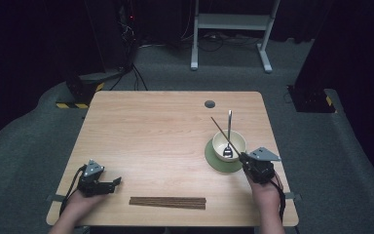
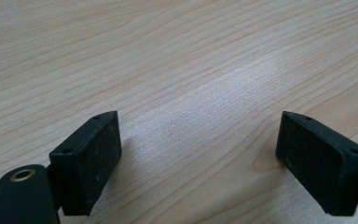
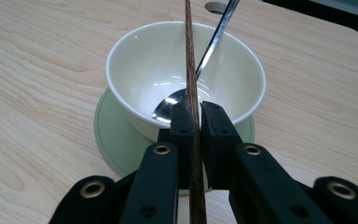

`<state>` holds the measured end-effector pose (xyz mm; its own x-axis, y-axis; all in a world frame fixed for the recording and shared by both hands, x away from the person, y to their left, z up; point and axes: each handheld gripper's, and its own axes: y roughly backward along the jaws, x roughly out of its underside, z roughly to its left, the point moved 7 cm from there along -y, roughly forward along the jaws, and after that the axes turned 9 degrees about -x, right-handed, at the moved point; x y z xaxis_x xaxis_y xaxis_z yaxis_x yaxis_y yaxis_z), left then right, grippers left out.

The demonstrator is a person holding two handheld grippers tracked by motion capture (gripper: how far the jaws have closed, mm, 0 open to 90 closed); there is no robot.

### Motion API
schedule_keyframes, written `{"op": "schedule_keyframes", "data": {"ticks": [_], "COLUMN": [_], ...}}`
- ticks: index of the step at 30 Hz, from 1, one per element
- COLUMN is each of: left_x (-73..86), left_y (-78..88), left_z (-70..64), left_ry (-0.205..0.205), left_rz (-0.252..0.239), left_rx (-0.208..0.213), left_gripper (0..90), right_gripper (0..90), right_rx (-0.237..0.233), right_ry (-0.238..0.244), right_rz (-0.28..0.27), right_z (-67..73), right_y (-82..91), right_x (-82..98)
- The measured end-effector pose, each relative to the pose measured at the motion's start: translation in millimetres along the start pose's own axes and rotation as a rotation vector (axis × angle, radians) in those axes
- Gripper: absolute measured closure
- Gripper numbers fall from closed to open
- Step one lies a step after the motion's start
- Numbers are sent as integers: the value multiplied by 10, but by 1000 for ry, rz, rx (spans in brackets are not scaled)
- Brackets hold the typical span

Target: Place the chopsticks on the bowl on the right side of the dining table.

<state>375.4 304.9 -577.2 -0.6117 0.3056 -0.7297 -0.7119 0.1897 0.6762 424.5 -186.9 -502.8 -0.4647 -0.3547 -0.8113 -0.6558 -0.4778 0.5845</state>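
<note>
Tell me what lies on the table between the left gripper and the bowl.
High view: bare wood between the left gripper and the bowl; the chopstick bundle lies nearer.

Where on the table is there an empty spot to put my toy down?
The big free patch is the middle and far left of the table, between the left hand-held gripper, the chopsticks row and the bowl. It's crowded on the right: bowl with spoon on a green saucer, and the right hand-held gripper holding a chopstick over it.

Bare table (image 1: 165, 126) centre, bowl (image 1: 229, 144) right, chopsticks (image 1: 167, 202) near edge
</note>
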Motion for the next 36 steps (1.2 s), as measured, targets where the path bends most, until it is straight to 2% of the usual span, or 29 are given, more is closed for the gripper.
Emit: {"op": "schedule_keyframes", "data": {"ticks": [7,18,22,25,26,27,29,30,36], "left_x": [1,1,2,3,3,3,3,3,7], "left_y": [1,1,3,4,4,4,4,4,8], "left_z": [-1,-1,-4,-4,-4,-4,-4,-4,-6], "left_ry": [0,0,2,1,1,1,1,1,-2], "left_rz": [0,0,1,2,2,1,1,1,0], "left_rx": [0,0,-1,1,1,1,1,1,2], "left_gripper": [141,141,142,142,141,142,141,141,141], "right_gripper": [818,659,575,559,559,556,547,539,542], "right_rx": [2,-11,-58,-95,-95,-116,-124,-143,-200], "right_ry": [0,-19,-7,8,8,22,32,51,92], "right_rz": [6,-32,-62,-64,-64,-56,-54,-48,11], "right_z": [2,59,232,389,389,497,552,667,979], "right_y": [-8,37,61,45,45,22,7,-29,-211], "right_x": [14,-61,-162,-202,-202,-221,-229,-234,-145]}}
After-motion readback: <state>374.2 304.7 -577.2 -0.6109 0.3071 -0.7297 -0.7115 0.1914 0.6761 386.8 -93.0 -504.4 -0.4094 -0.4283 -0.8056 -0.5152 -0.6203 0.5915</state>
